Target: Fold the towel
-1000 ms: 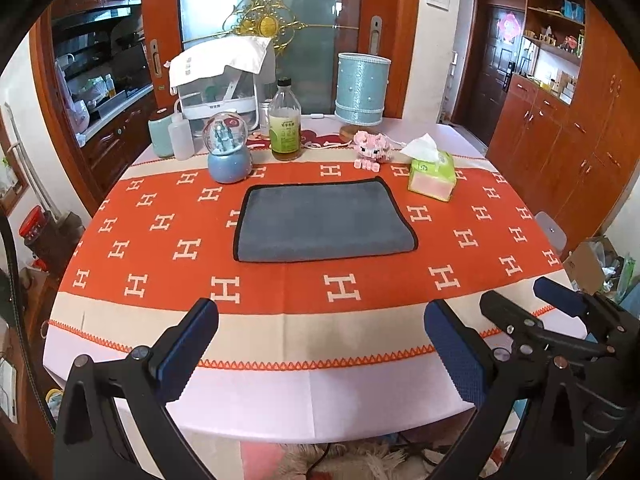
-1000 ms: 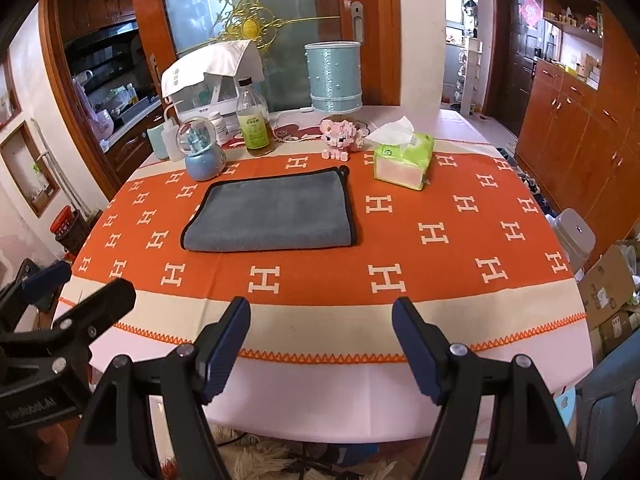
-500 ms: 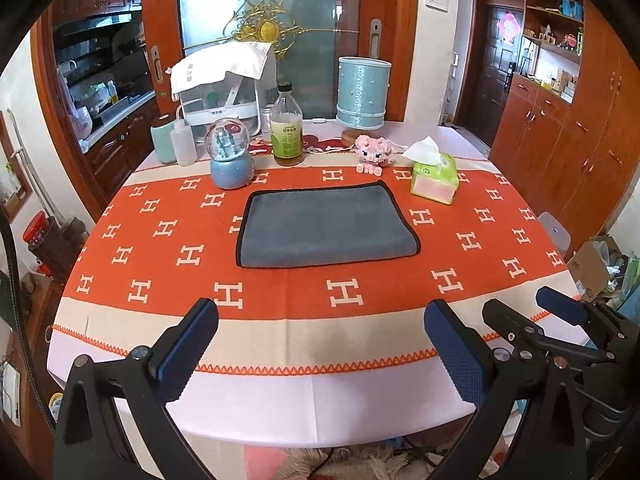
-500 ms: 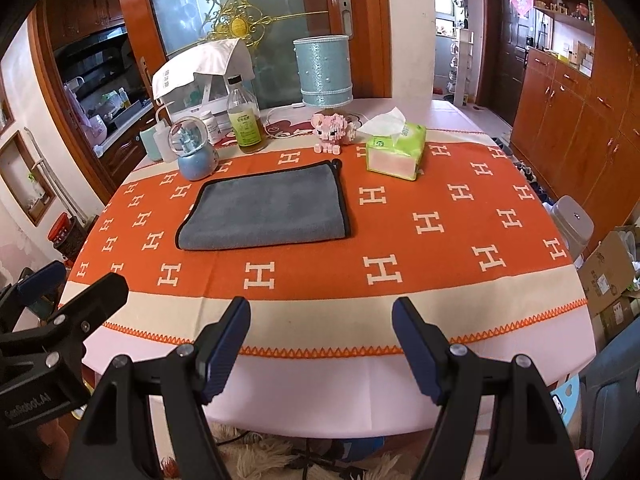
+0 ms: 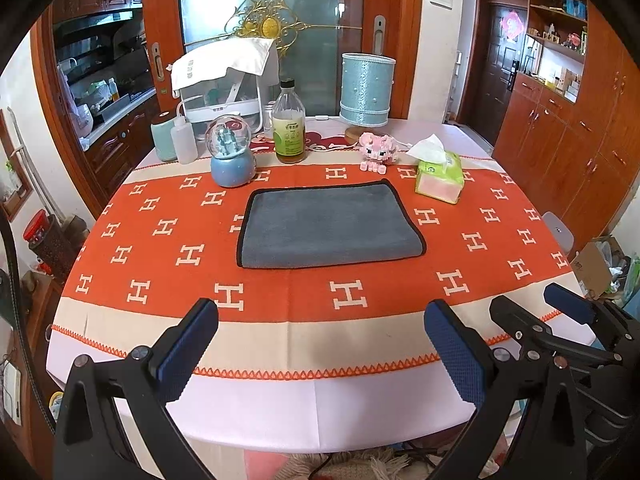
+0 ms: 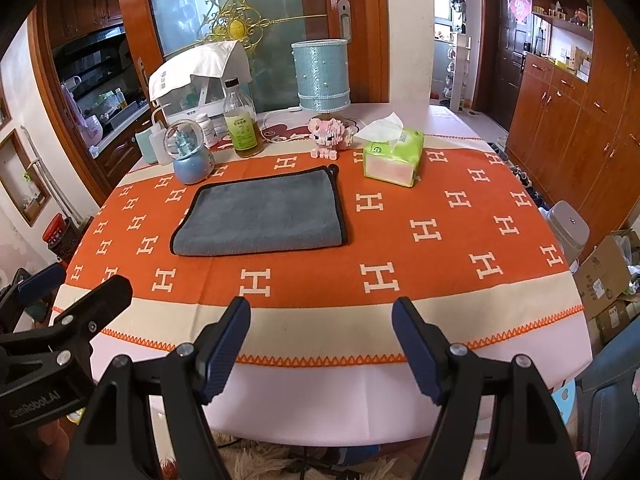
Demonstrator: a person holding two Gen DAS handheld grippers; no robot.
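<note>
While both grippers (image 5: 320, 344) (image 6: 320, 338) gape empty, the towel (image 5: 328, 224) lies on the orange tablecloth (image 5: 120, 256).

Snow globe (image 5: 232, 152), bottle (image 5: 289, 122), tissue pack (image 5: 439, 176) on tablecloth (image 5: 160, 240)

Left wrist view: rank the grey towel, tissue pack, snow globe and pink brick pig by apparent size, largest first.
1. grey towel, clearly largest.
2. snow globe and tissue pack: they look about alike, so no ranking between them.
3. pink brick pig, smallest, though it sits farther back, which shrinks it somewhat.
</note>
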